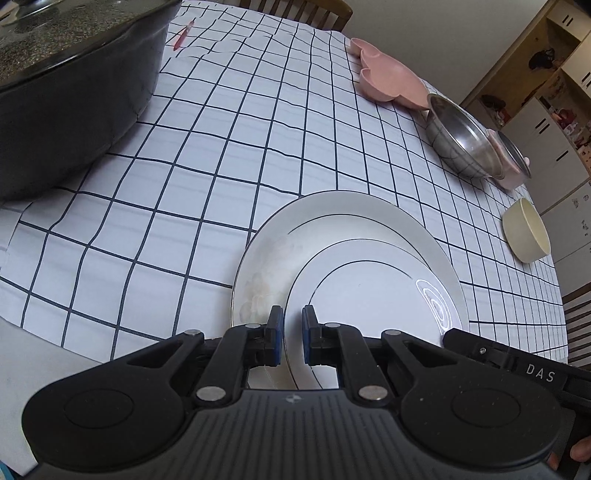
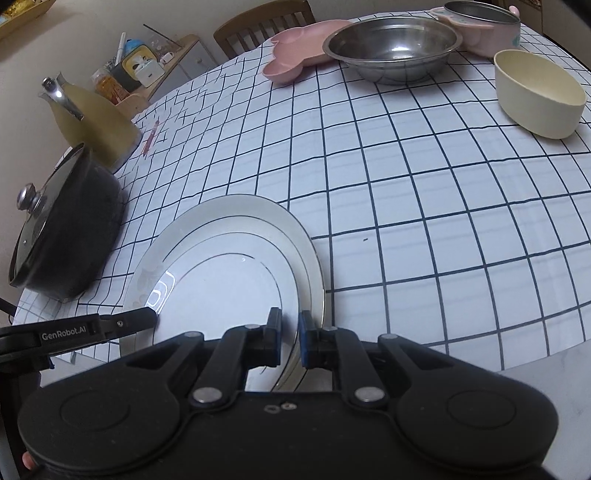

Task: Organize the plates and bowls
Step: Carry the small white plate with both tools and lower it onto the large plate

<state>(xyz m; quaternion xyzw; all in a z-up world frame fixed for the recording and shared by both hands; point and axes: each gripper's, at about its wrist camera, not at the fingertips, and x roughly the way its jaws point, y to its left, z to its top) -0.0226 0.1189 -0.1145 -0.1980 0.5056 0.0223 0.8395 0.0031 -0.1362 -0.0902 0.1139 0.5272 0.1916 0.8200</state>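
A small white plate (image 1: pixel 369 295) with thin dark rings sits over a larger white plate (image 1: pixel 266 258) on the checked tablecloth; I cannot tell whether they touch. My left gripper (image 1: pixel 293 334) is shut on the small plate's left rim. In the right wrist view my right gripper (image 2: pixel 290 336) is shut on the right rim of that small plate (image 2: pixel 221 295), above the larger plate (image 2: pixel 221 210). At the table's far side stand a pink divided plate (image 2: pixel 295 59), a steel bowl (image 2: pixel 391 48), a pink steel-lined bowl (image 2: pixel 484 26) and a cream bowl (image 2: pixel 535 96).
A black pot with a glass lid (image 2: pixel 62 229) stands close to the left of the plates, a yellow kettle (image 2: pixel 96 122) behind it. A red pen (image 2: pixel 149 138) lies on the cloth. Wooden chairs (image 2: pixel 262 26) stand past the far edge. The table's near edge runs just under the grippers.
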